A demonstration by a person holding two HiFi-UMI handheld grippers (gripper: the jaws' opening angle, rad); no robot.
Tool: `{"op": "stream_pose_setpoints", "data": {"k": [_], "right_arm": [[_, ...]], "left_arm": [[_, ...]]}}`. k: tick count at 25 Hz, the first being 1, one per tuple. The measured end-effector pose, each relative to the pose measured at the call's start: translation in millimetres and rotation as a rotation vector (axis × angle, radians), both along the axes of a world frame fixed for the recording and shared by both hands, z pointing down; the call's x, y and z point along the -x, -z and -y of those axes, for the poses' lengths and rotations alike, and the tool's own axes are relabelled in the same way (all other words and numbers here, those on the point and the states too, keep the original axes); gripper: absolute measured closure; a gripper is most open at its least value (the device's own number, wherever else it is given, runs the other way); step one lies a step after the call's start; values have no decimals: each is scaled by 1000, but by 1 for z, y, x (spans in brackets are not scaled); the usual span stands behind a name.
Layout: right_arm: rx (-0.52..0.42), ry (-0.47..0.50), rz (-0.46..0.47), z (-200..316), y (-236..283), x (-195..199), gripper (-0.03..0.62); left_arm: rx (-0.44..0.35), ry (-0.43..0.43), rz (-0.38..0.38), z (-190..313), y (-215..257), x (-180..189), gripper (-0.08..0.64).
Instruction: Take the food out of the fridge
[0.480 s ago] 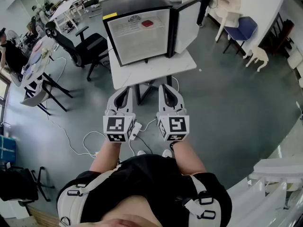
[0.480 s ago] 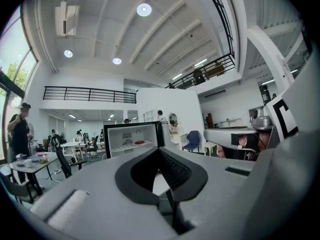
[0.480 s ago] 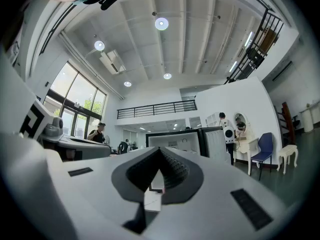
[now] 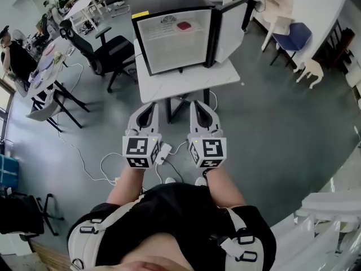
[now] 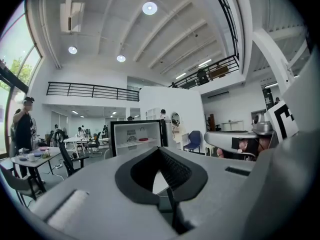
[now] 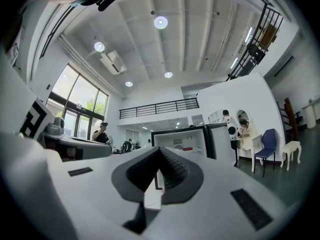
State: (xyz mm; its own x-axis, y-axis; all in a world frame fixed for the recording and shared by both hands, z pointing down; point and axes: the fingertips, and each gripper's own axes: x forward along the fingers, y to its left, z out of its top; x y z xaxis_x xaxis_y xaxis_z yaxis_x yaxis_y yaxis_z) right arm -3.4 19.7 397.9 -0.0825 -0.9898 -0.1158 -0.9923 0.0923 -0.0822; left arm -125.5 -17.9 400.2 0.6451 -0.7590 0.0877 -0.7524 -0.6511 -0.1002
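Evidently carrying left gripper (image 4: 149,106) & right gripper (image 4: 198,104) level, side by side, jaws pressed together w/ nothing in them, prob. for approach; well apart from fridge (image 4: 169,1) on table (image 4: 186,83), door (image 4: 228,30) swung open. Red food (image 4: 184,25) on upper shelf, too small to ID; lower interior washed out.

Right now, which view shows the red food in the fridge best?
The head view: it looks down into the open fridge, and the red food lies in plain sight on a shelf. The left gripper view and the right gripper view look level at it and show only a thin red sliver.
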Motion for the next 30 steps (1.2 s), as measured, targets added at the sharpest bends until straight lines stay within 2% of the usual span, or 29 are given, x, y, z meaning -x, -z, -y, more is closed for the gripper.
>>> {"op": "stream_pose_setpoints", "data": {"k": [11, 16, 23, 30], "right_arm": [[-4, -39, -30, 11, -8, 46, 584], [8, -61, -47, 21, -14, 52, 584], [-3, -65, -38, 42, -15, 39, 584], [-24, -51, -31, 88, -18, -13, 584]], "left_arm": [[9, -48, -28, 20, -18, 41, 557], [33, -70, -24, 32, -29, 45, 557], [25, -82, -17, 53, -28, 31, 557], [5, -42, -23, 96, -28, -10, 557]]}}
